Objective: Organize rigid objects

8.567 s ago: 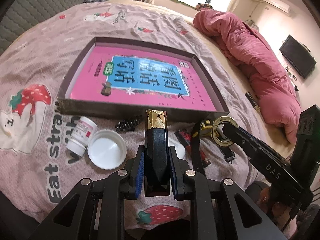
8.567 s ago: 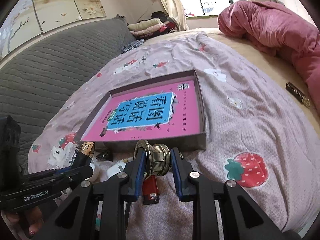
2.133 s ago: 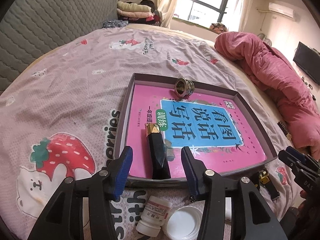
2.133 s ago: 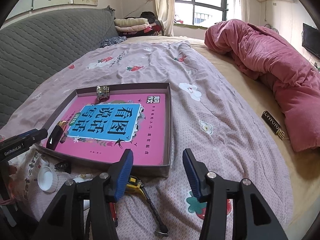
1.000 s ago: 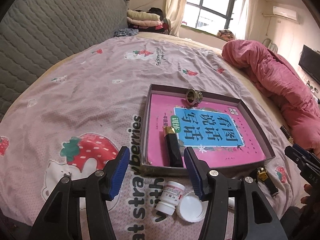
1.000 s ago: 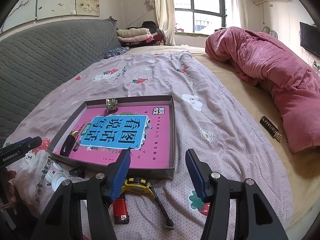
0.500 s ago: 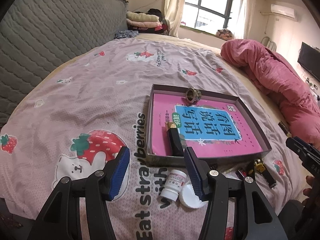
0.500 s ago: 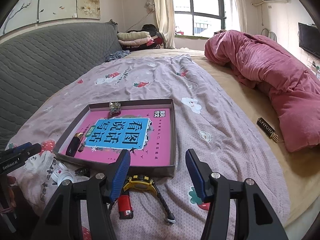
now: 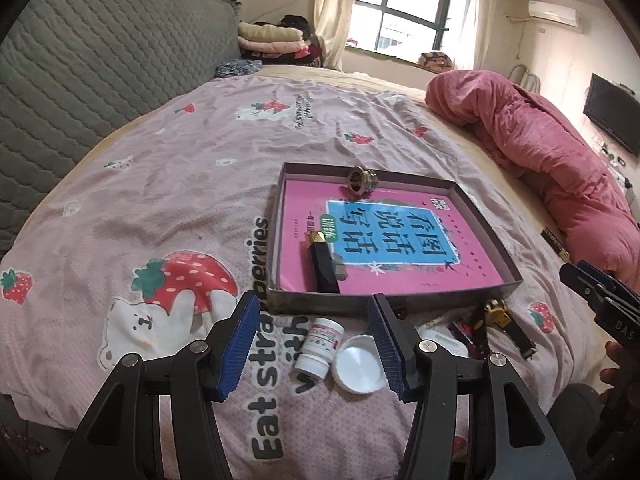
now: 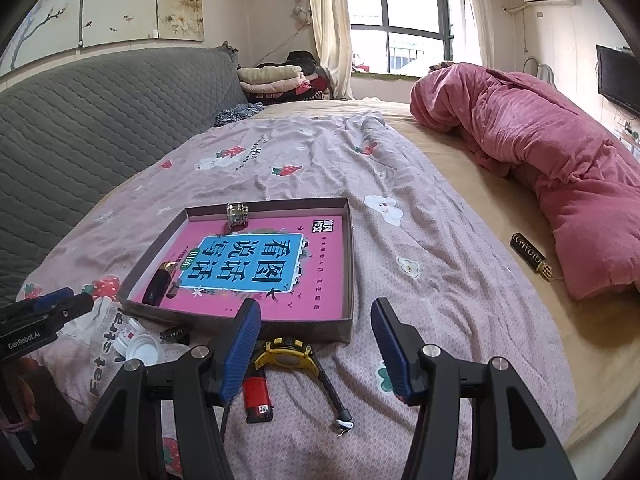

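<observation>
Left gripper [image 9: 314, 342] and right gripper [image 10: 316, 350] spread, empty — clip [image 10: 175, 334] at tray [image 10: 348, 248] near edge, partly hidden, indistinct.

The left wrist view looks forward and down from the bed's near edge, past its own fingers [image 9: 244, 340], with the box [image 9: 394, 304] at 12 to 1 o'clock, fairly near. The right wrist view sits a little farther back and more level, facing the window [image 10: 398, 20]; the box [image 10: 348, 272] lies at 11 o'clock. Both views share the box, sheet [image 9: 192, 184], pink quilt [image 10: 560, 168] and window. Each view catches the other gripper at its edge: right gripper [image 9: 600, 300] at 3 o'clock, left gripper [image 10: 44, 316] at 9 o'clock.
</observation>
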Demonstrator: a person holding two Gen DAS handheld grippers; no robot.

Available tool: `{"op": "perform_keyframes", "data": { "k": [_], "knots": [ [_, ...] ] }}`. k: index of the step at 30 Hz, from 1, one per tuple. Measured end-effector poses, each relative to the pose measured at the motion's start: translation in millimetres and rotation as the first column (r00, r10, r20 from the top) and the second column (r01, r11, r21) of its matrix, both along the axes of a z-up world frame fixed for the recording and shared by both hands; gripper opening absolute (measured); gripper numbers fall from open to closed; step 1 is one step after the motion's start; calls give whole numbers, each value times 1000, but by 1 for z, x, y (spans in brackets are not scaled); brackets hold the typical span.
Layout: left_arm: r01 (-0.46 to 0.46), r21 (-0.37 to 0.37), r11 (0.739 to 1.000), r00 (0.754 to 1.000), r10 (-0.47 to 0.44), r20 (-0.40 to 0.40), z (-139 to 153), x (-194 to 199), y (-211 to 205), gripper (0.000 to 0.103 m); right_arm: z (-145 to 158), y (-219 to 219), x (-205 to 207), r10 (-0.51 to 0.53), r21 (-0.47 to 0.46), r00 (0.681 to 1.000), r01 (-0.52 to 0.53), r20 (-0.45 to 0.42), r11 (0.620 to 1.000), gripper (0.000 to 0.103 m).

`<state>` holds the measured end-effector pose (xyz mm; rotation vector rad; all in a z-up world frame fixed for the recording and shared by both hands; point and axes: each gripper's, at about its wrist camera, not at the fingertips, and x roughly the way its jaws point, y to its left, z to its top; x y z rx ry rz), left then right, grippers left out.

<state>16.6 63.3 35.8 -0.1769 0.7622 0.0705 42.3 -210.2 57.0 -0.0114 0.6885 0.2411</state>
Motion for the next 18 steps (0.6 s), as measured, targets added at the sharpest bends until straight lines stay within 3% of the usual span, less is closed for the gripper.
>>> {"op": "perform_keyframes", "data": {
  "k": [4,18],
  "knots": [
    [6,-4,1000,1000,-6,-5,1,-3,-1,68,3,2,-5,8,1,1000,-8,1,1000,57],
    [13,-8,1000,999,-13,-34,0,-18,5,68,1,20,-21,80,6,996,-80,-25,997,57]
  ]
}}
